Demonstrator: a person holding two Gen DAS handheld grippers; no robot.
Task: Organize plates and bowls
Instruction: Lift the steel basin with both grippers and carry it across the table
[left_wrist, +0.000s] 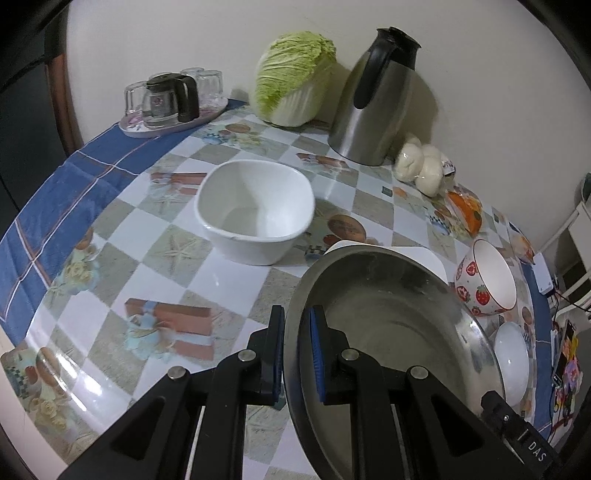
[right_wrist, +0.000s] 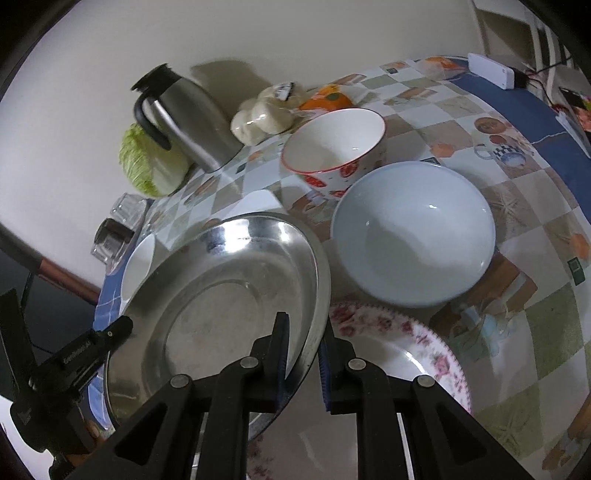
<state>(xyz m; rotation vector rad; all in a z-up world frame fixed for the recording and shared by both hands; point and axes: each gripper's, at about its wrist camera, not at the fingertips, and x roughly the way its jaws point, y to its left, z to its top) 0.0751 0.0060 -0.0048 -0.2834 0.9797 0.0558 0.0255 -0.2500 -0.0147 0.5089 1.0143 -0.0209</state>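
Jaws of both the left gripper (left_wrist: 297, 354) and right gripper (right_wrist: 303, 360) clamp opposite rims of the steel plate (right_wrist: 236, 295).

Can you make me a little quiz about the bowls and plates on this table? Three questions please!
1. True or false: both grippers pinch the rim of the round shiny steel plate.
2. Which bowl has strawberries painted on it? A) the square white bowl B) the round bowl with the red rim C) the wide pale blue bowl
3. Fill in: the plate with pink flowers lies partly under the steel ____.

Key: 1 true, the left gripper and the right gripper each clamp an edge. 2 B. 3 plate.
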